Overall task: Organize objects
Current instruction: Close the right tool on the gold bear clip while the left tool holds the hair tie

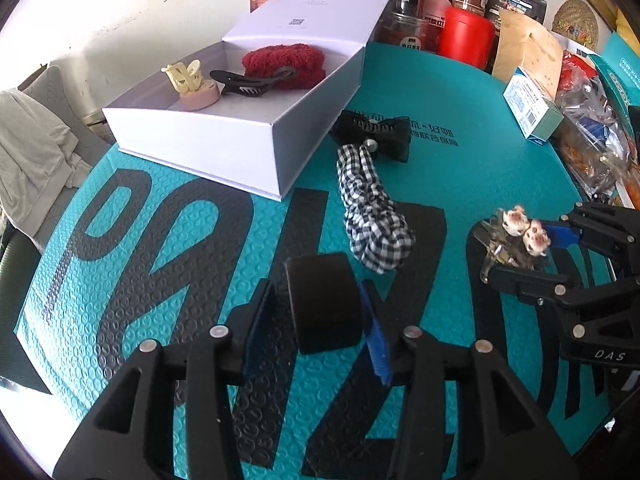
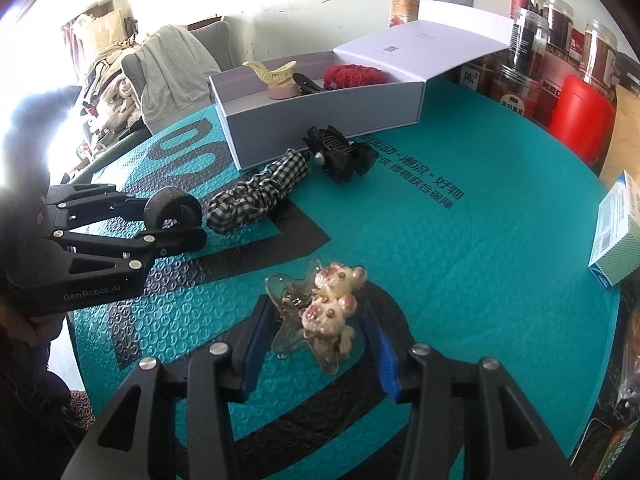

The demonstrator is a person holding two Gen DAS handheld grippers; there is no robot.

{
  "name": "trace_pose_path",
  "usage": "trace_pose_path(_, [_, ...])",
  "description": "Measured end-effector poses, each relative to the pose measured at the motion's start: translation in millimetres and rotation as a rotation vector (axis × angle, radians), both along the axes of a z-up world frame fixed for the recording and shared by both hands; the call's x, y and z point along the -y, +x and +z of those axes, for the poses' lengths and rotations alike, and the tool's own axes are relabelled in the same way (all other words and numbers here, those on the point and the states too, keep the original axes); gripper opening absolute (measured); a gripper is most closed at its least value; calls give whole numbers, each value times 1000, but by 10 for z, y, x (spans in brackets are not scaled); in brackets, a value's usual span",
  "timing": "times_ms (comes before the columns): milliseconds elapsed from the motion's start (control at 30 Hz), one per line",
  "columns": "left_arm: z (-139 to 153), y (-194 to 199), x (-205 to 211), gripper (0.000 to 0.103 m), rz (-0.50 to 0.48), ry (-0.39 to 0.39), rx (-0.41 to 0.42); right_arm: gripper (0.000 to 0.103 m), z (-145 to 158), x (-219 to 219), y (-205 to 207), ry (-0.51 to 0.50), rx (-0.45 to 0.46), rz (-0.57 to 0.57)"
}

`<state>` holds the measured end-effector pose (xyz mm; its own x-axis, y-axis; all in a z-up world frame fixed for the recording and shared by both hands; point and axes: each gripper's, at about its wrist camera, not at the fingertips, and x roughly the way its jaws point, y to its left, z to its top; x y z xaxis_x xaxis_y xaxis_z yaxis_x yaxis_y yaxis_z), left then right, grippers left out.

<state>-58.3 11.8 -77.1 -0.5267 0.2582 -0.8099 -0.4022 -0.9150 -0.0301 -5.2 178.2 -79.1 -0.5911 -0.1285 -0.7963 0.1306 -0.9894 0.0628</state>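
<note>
Your left gripper (image 1: 324,312) straddles the black roll (image 1: 322,302) on the teal mat (image 1: 460,184), pads barely off; light, take its flat ends; right gripper (image 2: 318,340) spread around the clear mouse-charm hair claw (image 2: 320,312); brittle, slippery, pinch its body.

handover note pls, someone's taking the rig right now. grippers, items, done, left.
Left hand-held gripper: jaws around the black roll, pads look just off it.
Right hand-held gripper: astride the clear bear claw clip, pads not touching.
Done: in the white box are the red scrunchie, black clip and cream clip on a pink item.
Left: roll, bear clip, checked scrunchie and black bow, all on the teal mat.
</note>
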Motion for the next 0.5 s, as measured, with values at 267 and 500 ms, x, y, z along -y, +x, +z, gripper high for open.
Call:
trace_pose_path(267, [-27, -61, 2, 57, 18, 9, -17, 59, -49, 7, -51, -11, 6, -9])
trace_pose_path(500, [-24, -63, 51, 35, 39, 19, -37, 54, -58, 4, -67, 3, -8, -25])
